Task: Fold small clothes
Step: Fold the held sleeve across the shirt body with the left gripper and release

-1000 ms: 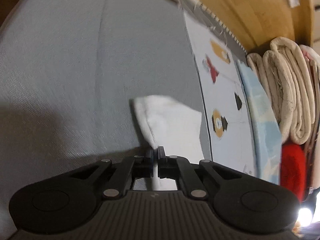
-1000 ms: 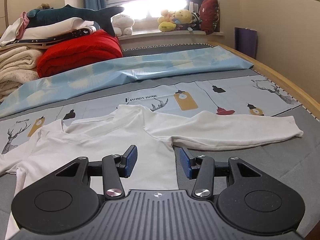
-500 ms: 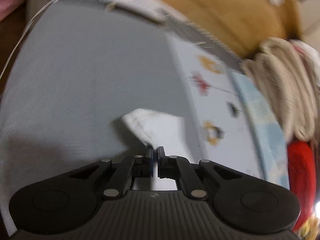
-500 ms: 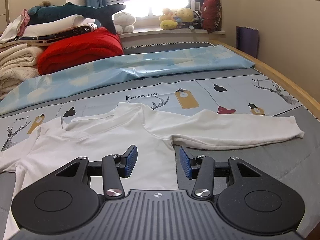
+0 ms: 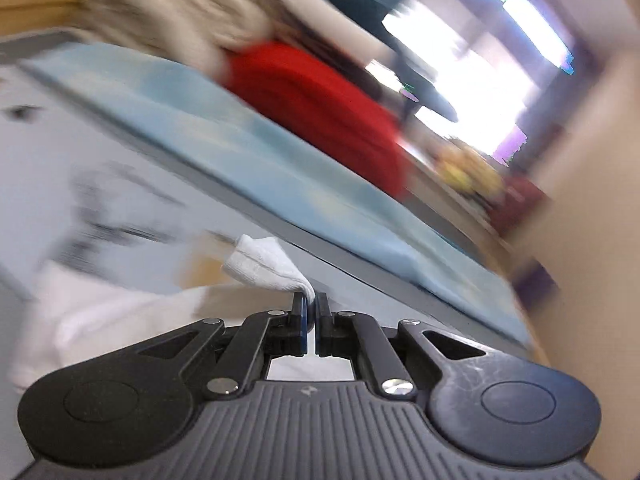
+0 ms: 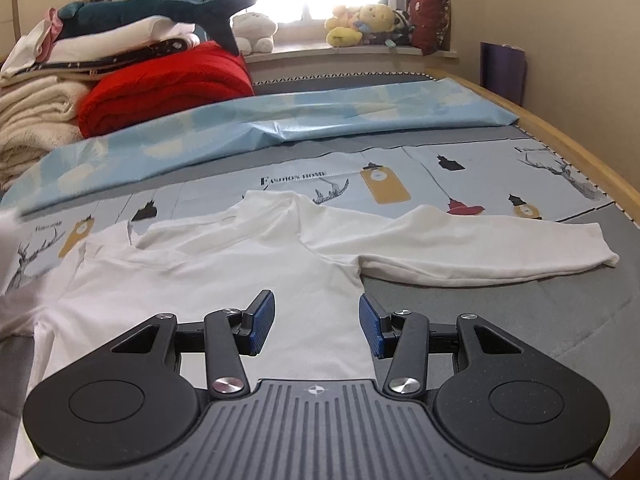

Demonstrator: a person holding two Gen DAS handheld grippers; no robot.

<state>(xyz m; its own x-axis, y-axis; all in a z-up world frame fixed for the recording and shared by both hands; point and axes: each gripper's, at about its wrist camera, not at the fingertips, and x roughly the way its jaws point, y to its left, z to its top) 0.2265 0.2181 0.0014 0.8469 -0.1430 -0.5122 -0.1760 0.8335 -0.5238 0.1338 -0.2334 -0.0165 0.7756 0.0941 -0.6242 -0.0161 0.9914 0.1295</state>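
Note:
A small white long-sleeved shirt [image 6: 224,272] lies spread on the bed, collar toward the window, its right sleeve [image 6: 480,248] stretched flat to the right. My left gripper [image 5: 311,307] is shut on the cuff of the left sleeve [image 5: 264,264] and holds it lifted, with the shirt's body [image 5: 120,312] blurred below at the left. That raised sleeve shows as a white blur [image 6: 8,240] at the left edge of the right wrist view. My right gripper [image 6: 317,320] stands open just above the shirt's lower right side, nothing between its blue pads [image 6: 264,316].
A printed bed sheet [image 6: 400,184] and a light blue cover [image 6: 280,120] lie beyond the shirt. A red blanket [image 6: 168,84], stacked bedding [image 6: 36,120] and plush toys [image 6: 360,24] sit at the back. The wooden bed edge [image 6: 580,148] runs along the right.
My left gripper swung fast with the sleeve cuff, lifting and rolling from facing the grey mattress to facing the red blanket and window. The right gripper and the shirt's body stayed put.

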